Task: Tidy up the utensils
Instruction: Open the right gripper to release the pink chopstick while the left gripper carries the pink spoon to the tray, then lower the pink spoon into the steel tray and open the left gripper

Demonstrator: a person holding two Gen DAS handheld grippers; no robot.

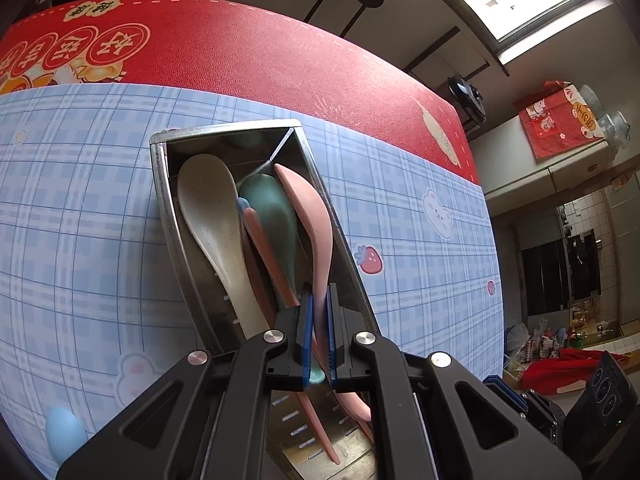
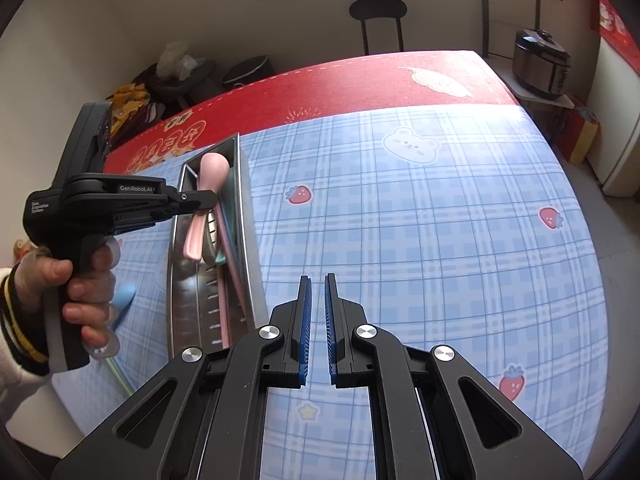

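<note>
Two tools, left tool pinching pink spoon over metal tray, right tool level, slightly parted

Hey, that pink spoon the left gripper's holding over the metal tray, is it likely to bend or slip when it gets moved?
The pink spoon probably stays stiff: it keeps its shape beyond the left gripper. It looks matte and light, so slipping seems unlikely, though the narrow handle might pivot between the pads. It hangs over the metal tray.

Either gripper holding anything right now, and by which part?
The left gripper holds the pink spoon by its handle, over the metal tray. The right gripper holds nothing; its jaws stand apart over the tablecloth.
</note>
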